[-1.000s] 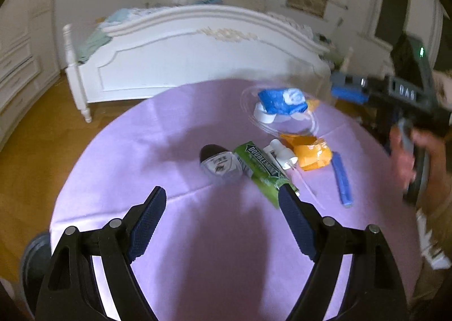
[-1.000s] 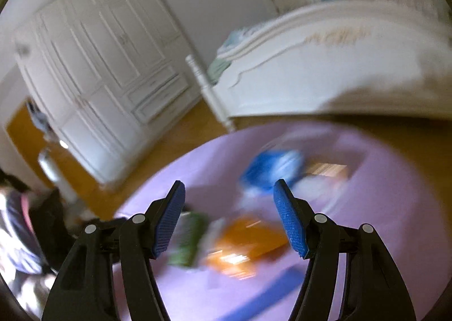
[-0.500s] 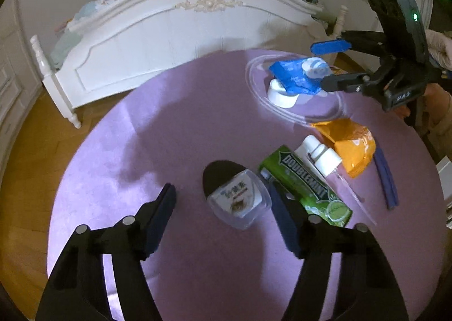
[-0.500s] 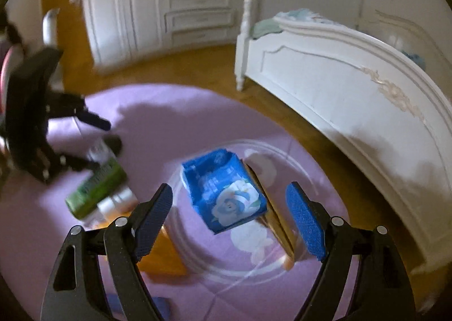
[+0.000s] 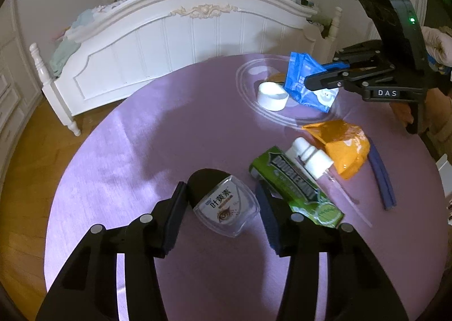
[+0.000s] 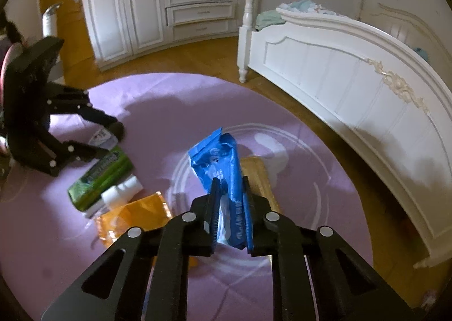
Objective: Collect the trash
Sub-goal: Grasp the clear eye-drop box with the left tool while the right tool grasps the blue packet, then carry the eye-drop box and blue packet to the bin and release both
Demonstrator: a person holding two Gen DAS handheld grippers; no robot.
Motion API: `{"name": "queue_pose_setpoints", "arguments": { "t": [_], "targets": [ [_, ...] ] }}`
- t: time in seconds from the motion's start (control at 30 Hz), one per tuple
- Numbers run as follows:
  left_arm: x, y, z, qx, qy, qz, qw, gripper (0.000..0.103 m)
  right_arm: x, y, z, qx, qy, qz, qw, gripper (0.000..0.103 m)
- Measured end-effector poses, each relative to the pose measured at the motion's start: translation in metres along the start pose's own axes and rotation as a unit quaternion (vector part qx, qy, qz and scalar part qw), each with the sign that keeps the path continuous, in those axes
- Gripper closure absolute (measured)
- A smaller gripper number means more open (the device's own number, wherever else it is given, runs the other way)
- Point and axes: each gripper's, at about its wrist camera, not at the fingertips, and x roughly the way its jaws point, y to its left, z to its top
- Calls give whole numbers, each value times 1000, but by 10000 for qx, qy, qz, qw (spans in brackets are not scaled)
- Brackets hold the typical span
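I see the bed (image 5: 180,38) behind my purple table (image 5: 135,146). My right gripper (image 6: 230,202) is clamped on the blue wrapper (image 6: 223,163), held upright over the clear plate (image 5: 245,81). My left gripper (image 5: 223,205) is spread around the clear bottle (image 5: 226,208), pads not touching. Green gum pack (image 5: 293,182), orange wrapper (image 5: 341,146), white cup (image 5: 272,96) lie on the table.

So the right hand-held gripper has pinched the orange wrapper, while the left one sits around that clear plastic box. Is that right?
Not quite. The right hand-held gripper has pinched the blue packet, not the orange wrapper, which lies loose on the purple table; the right wrist view shows this. The left hand-held gripper does sit around the clear plastic box.
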Motion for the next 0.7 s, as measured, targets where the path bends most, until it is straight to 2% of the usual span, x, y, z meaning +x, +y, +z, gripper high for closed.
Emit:
{"name": "queue_pose_setpoints", "arguments": {
  "t": [0.17, 0.3, 0.37, 0.57, 0.7],
  "targets": [
    [-26, 1, -6, -210, -298, -34, 9993, 54, -29, 6, -2, 592, -367, 163, 9974, 89],
    [-53, 2, -18, -501, -536, -92, 9973, 54, -59, 13, -10, 1369, -699, 684, 9857, 89],
    [-67, 1, -25, -641, -656, -103, 9957, 54, -69, 17, -14, 1739, -809, 1040, 9759, 89],
    [-113, -7, -53, -905, -1070, -90, 9901, 54, -82, 45, -23, 2700, -947, 2157, 9336, 89],
    [-137, -9, -77, -1124, -1270, -54, 9855, 54, -83, 75, -18, 2895, -953, 2528, 9183, 89]
  ]
}}
